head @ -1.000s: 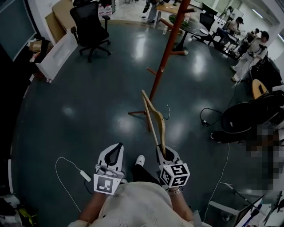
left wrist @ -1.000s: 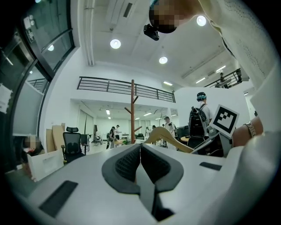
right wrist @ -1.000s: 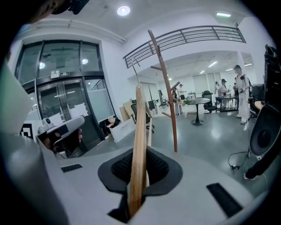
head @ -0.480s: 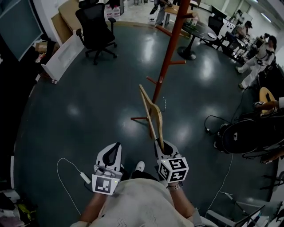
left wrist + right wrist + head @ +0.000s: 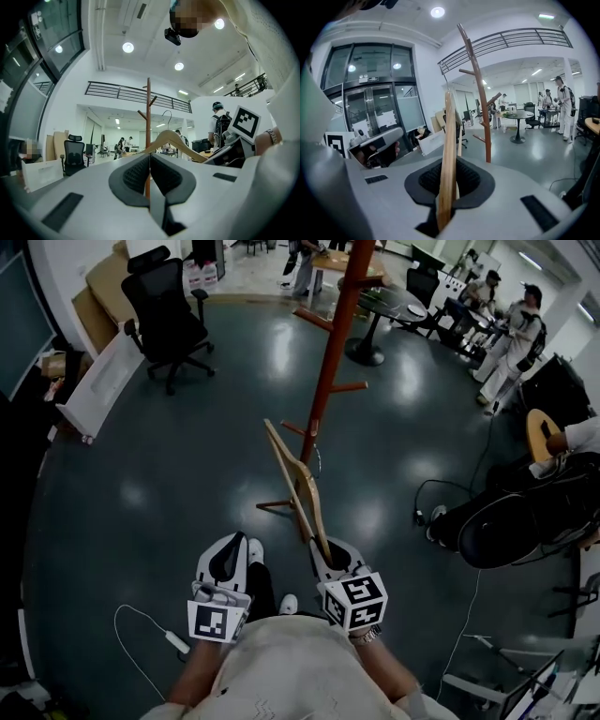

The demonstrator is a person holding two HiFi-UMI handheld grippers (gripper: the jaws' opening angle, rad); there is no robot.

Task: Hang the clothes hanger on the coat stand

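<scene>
Glossy dark office floor. The right gripper [image 5: 324, 555] pinches a pale wooden clothes hanger [image 5: 298, 486]; the left gripper [image 5: 230, 561] is pressed together, empty. Seemingly the carry step. Next, lift the hook onto a peg of the tall reddish-brown wooden coat stand [image 5: 328, 371].

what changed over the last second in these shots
The person has stepped toward the coat stand: its base now lies nearer the grippers in the head view, and a second shoe shows ahead. Nothing was taken or let go. The right gripper stays shut on the wooden hanger; the left gripper stays shut and empty.
</scene>
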